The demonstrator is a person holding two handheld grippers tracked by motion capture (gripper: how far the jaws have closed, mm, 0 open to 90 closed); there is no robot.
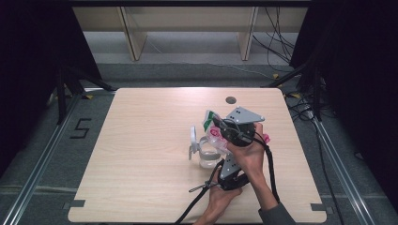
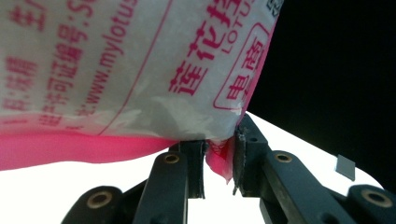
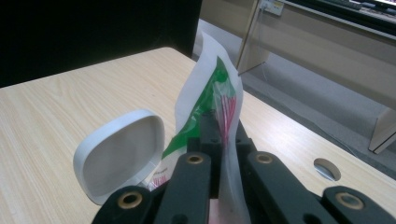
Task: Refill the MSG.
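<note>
A thin plastic bag with pink and green print hangs over the table, and both grippers hold it. My right gripper, the upper one under the grey plate, is shut on the bag's green-printed top edge, with its jaws pressed together. From below, my left gripper points upward, and its jaws pinch the pink bottom corner of the bag. A clear container stands under the bag, its white lid swung open at the left.
The wooden table has a round cable hole near its far edge, also seen in the right gripper view. The open white lid stands just left of the right gripper's jaws. Black cables trail from both grippers toward the front edge.
</note>
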